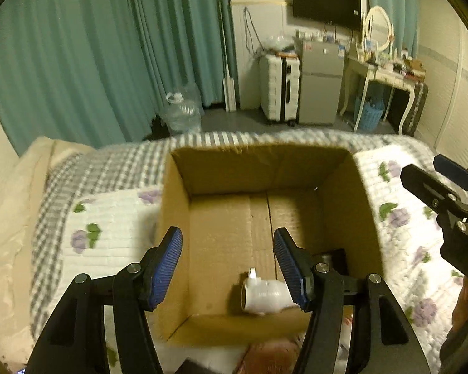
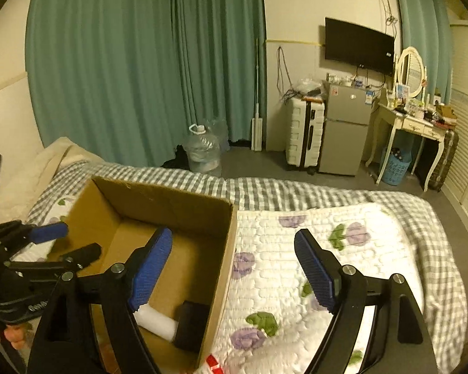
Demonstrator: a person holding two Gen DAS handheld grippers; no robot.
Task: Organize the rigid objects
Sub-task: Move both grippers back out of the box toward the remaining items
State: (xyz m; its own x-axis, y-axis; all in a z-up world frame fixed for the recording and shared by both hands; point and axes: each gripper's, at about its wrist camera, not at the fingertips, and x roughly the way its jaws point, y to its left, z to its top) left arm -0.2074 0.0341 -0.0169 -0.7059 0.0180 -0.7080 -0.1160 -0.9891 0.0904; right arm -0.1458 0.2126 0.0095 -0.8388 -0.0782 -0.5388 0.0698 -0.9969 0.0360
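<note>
A cardboard box [image 1: 265, 193] sits on a floral quilt [image 2: 312, 265] over a gray-checked bed, with teal curtains [image 2: 140, 62] at twelve o'clock and a fridge [image 2: 346, 131] at two. The left gripper [image 1: 227, 268] hangs spread above the box, where a white pipe fitting [image 1: 265, 296] lies at six o'clock on its floor beside a black block [image 2: 190, 324]. The right gripper [image 2: 234, 268] is spread too, over the box's right wall.

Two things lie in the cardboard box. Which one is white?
The pipe fitting is the white one. It lies on its side on the floor of the box. The other thing, a small block beside it in the corner, is black.
</note>
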